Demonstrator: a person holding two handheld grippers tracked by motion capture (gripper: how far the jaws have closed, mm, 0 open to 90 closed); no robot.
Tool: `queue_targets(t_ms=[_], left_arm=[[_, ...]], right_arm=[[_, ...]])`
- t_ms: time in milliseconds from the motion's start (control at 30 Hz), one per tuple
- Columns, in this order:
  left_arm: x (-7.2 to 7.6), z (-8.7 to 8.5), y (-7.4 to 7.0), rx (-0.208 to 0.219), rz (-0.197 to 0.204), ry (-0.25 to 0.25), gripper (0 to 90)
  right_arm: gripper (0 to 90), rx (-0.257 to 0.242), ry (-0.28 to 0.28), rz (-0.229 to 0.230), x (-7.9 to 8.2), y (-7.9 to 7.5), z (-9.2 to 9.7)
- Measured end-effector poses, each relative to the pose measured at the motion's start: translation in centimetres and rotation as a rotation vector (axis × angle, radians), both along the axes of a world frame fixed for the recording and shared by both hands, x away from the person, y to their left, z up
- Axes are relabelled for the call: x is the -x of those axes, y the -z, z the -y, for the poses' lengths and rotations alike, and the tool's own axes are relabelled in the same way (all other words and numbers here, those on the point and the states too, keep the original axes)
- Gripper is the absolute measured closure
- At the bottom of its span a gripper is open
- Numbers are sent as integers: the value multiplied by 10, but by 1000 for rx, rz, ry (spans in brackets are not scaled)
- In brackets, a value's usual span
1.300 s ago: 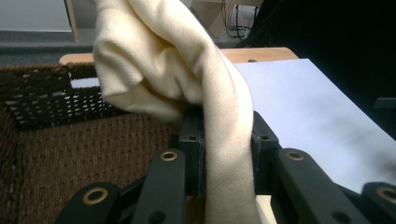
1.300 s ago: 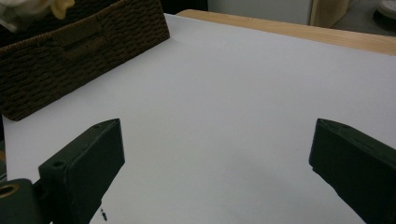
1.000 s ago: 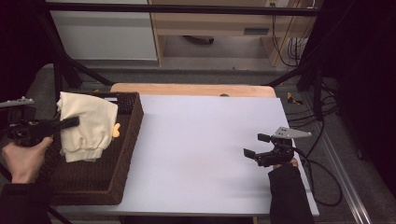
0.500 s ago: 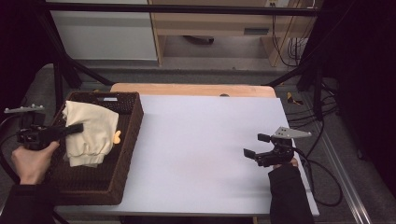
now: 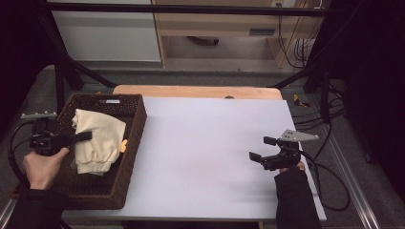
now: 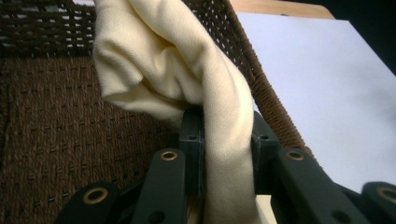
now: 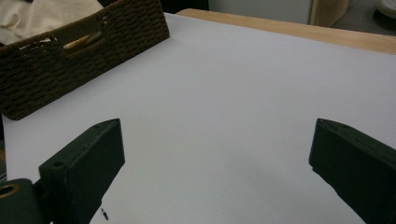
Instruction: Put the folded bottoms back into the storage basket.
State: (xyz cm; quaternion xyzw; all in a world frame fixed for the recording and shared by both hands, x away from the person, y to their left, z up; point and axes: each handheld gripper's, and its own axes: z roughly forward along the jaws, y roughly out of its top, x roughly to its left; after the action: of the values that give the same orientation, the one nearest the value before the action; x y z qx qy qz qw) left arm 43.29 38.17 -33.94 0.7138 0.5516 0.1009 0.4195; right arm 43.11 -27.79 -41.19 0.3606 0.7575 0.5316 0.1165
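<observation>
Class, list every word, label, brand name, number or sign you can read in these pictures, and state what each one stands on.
None can be read.
A pale label on the far rim of the wicker basket is too small and blurred to read.
The cream cloth, the left gripper and the white table top carry no visible writing.

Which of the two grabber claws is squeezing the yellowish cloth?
The left gripper, over the wicker basket. Its jaws pinch the cream cloth tight, while the right gripper stands wide open with nothing in it above the white table.
</observation>
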Motion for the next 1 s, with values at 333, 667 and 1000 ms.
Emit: queue_targets(t_ms=[333,667,1000], left_arm=[[-6,2,17,-2,-35,4,718],[-12,4,28,-44,-62,-6,713],[-14,3,33,-133,-75,-55,686]], right_arm=[[36,1,0,-3,0,0,-1],[36,1,1,-3,0,0,0],[36,0,0,-2,0,0,0]])
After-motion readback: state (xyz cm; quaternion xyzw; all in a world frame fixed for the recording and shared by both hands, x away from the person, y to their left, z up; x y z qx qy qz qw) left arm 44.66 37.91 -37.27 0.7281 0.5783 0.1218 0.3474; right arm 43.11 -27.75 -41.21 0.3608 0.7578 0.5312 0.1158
